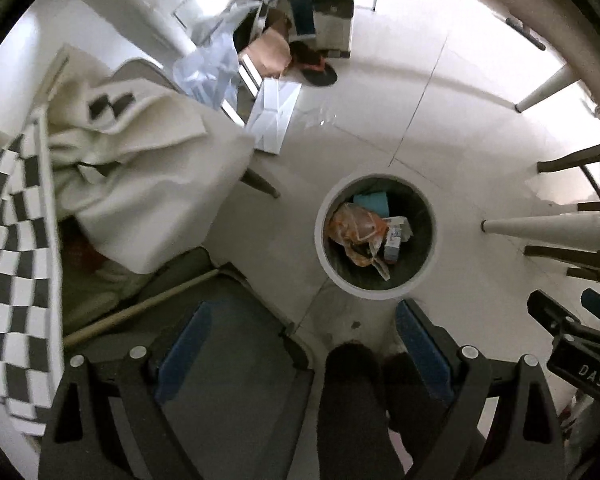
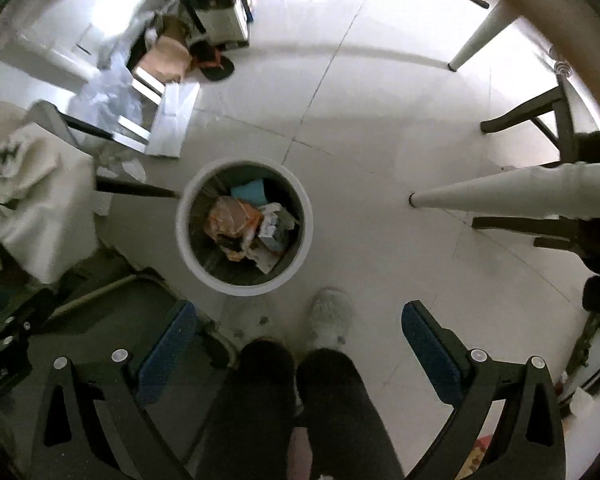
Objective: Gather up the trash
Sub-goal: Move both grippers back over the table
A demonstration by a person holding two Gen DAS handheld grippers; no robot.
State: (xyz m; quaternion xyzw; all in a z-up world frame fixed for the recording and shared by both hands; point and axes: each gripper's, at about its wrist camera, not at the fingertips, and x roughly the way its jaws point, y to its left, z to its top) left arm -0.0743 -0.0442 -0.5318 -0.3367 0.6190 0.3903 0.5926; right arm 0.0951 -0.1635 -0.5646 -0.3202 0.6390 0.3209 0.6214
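A round white trash bin (image 1: 324, 248) stands on the tiled floor and holds an orange plastic bag (image 1: 354, 226), a teal item (image 1: 374, 202) and small cartons. It also shows in the right wrist view (image 2: 182, 240) with the same orange bag (image 2: 230, 218). My left gripper (image 1: 300, 344) is open and empty, held high above the floor just short of the bin. My right gripper (image 2: 298, 340) is open and empty, also above the floor near the bin. The other gripper shows at the right edge of the left wrist view (image 1: 572, 344).
A chair draped with a cream cloth (image 1: 140, 168) and a checkered fabric (image 1: 12, 264) stands to the left. White table legs (image 2: 500, 192) and dark chair legs (image 2: 540, 116) stand to the right. Paper, plastic and boxes (image 1: 276, 108) lie beyond. The person's legs (image 2: 300, 408) are below.
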